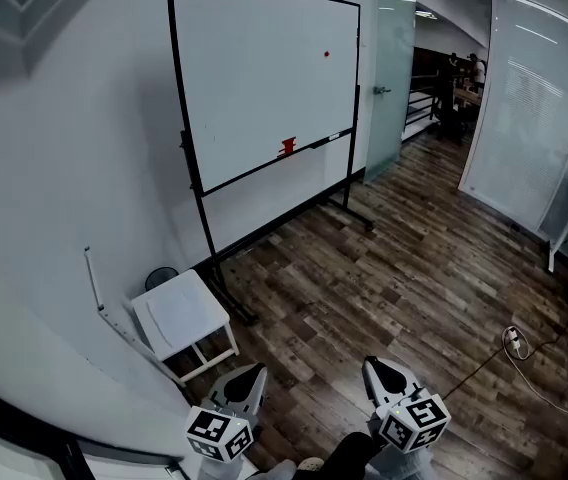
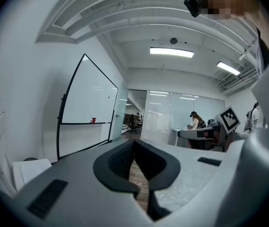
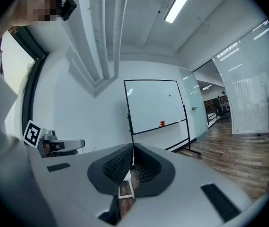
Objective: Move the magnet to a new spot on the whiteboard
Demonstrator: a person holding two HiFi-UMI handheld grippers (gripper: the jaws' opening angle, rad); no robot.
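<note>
Left tool (image 2: 134, 143) and right tool (image 3: 133, 147) closed, empty

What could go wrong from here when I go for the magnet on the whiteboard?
The magnet is a tiny dot high on the whiteboard; with the jaws of the left gripper and right gripper shut, a poke could knock it off. The red piece on the tray might be mistaken for it. The stand's foot juts onto the floor, a possible trip.

Head view: from head height, steeply down across the wooden floor (image 1: 394, 268) to the far whiteboard (image 1: 264, 78).
Left gripper view: low, level, whiteboard far off left.
Right gripper view: low, level, whiteboard far ahead.
Shared: the whiteboard.
</note>
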